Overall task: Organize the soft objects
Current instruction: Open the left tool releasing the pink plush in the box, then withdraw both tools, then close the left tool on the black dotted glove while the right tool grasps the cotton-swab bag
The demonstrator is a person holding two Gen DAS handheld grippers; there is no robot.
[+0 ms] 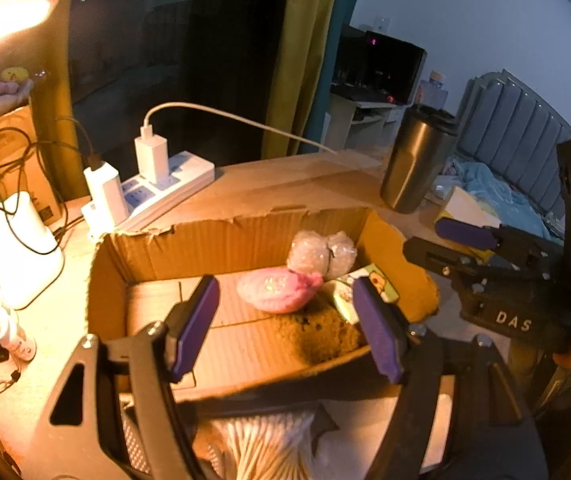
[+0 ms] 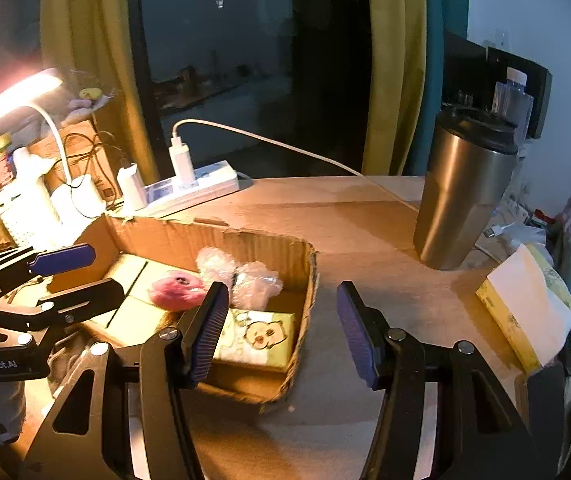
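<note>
The left gripper (image 1: 285,328), nearest the left wrist camera, hangs over the open brown cardboard box (image 1: 213,236) with its purple-padded jaws apart and nothing between them. The right gripper (image 2: 281,332) hangs over the box's right wall, jaws likewise apart and empty.

The torn-edged box holds the soft items, all crowded at its right end:
- brown coarse sponge block (image 1: 317,334), against the near wall;
- pink fluffy round puff (image 1: 279,290), behind the sponge;
- green printed tissue pack (image 2: 255,338), in the near right corner;
- two clear bubble-wrap bundles (image 1: 321,256), at the far wall.

Hazards, as judged:
- The two grippers stand close together; a sideways move could make them collide.
- The tall steel tumbler (image 2: 461,196) stands just outside the box; a wide swing could topple it.
- A yellow-and-white tissue packet (image 2: 525,312) at the table edge could be knocked off.
</note>
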